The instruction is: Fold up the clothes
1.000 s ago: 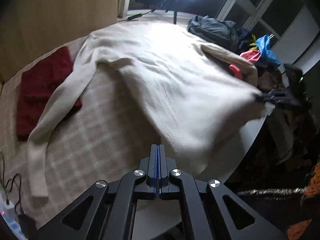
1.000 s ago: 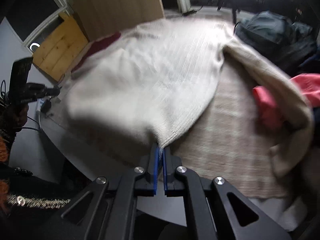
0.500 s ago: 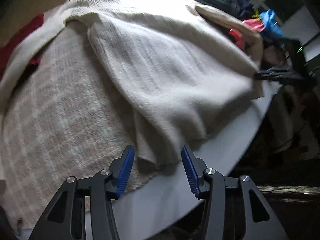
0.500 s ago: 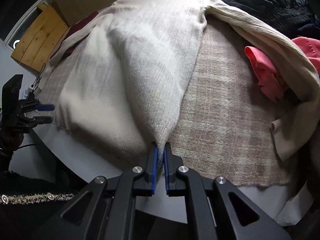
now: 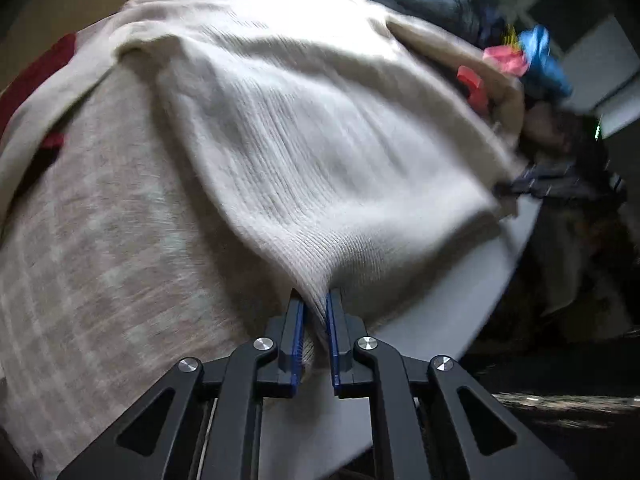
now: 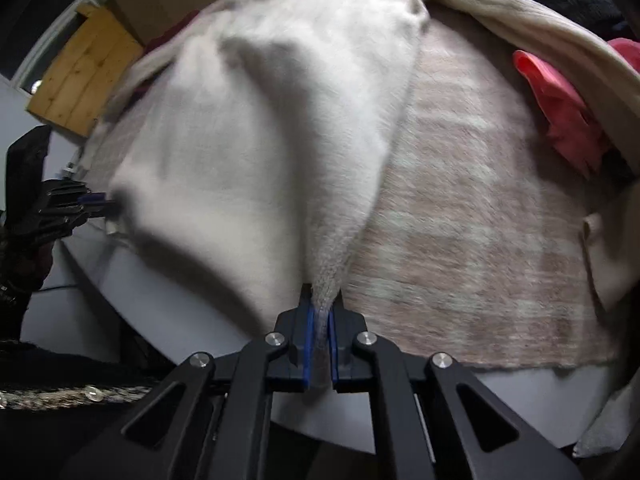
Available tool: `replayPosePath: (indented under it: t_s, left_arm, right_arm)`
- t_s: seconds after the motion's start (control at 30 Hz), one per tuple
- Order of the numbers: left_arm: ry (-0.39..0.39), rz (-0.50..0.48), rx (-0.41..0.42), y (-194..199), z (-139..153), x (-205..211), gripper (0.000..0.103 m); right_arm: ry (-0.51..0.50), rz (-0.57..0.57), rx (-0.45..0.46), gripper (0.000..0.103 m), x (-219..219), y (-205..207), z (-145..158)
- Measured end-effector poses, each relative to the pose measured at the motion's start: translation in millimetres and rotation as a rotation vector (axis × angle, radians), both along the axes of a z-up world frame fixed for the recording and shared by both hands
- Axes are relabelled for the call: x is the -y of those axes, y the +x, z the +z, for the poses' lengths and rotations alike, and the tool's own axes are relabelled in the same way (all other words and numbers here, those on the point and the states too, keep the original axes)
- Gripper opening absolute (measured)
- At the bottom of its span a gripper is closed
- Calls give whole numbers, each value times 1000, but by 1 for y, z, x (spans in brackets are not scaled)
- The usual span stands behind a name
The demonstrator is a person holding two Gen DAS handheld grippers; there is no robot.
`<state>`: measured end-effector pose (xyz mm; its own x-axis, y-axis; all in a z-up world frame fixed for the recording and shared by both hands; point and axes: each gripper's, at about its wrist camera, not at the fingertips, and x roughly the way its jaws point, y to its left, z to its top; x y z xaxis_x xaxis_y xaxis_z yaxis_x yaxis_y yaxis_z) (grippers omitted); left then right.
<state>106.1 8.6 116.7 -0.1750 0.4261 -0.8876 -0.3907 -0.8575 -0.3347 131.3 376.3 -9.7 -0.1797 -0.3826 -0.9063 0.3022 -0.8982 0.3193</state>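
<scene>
Now, at the far left a dark red cloth (image 5: 38,72) lies under one sleeve of the cream sweater (image 5: 304,128), which is spread over a checked blanket (image 5: 104,248) on the white round tabletop (image 5: 448,312). The left tool (image 5: 316,312) is clenched on the sweater's near hem corner, knit bunched between its blue pads. The right tool (image 6: 319,316) pinches the other hem corner the same way, so the hem sags between the two. From the right wrist view the left tool (image 6: 86,200) shows at the sweater's left edge. Further right, the other sleeve drapes over a pink garment (image 6: 560,112), with a blue one (image 5: 540,64) beyond.
</scene>
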Motion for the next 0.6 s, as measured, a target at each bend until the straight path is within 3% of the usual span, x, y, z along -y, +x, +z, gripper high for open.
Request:
replayPosePath:
  t_s: [0.13,0.2,0.3,0.33,0.37,0.43,0.47,0.5,0.6]
  left_arm:
    - [18,14,-1,2,14,11,6]
    - [7,23,5,8,21,23,6]
    - [-53,9,92,10,-10,23,5]
    - [-77,10,117,10,-18,23,5]
    - [-98,13,137,8,-26,23,6]
    - [-108,42,119,-3,-20,31,19]
    - [-112,58,107,-10,-17,34,23]
    - [-108,77,82,-26,-15,37,34]
    - [-96,133,7,-74,-8,44,37]
  right_arm:
    - [-61,72,-79,6,12,9,45]
    - [-31,144,-70,6,22,15,51]
    - [36,198,-36,12,28,11,42]
    - [59,199,-27,20,27,6,38]
    - [67,179,-27,32,23,-1,37]
    - [35,96,-55,42,6,-22,45]
    - [-2,52,-76,44,-5,-34,51]
    - [-40,-5,-95,45,-17,-50,55]
    - [-109,-173,-125,46,-44,-101,54]
